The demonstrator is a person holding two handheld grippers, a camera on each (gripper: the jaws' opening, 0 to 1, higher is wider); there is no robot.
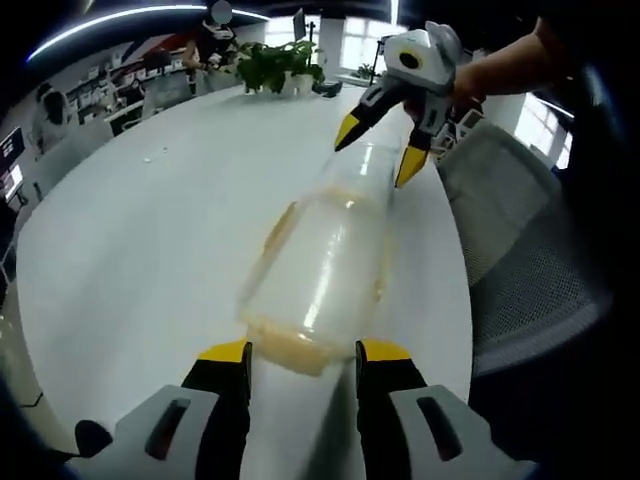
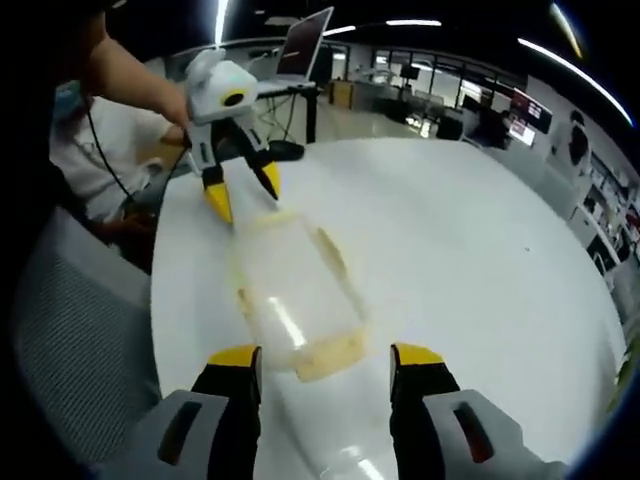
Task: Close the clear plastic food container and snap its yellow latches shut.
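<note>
Clear plastic container (image 1: 325, 265) lies on the white table (image 1: 150, 250), light and slippery; both tongs (image 1: 303, 352) (image 2: 323, 357) gape empty at opposite ends, near its yellow latches.

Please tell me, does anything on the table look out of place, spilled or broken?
Nothing stands out. The clear plastic food container lies flat on the white table, between the open left gripper and the open right gripper. No spill or crack shows. Whether its yellow latches are snapped shut cannot be told.
</note>
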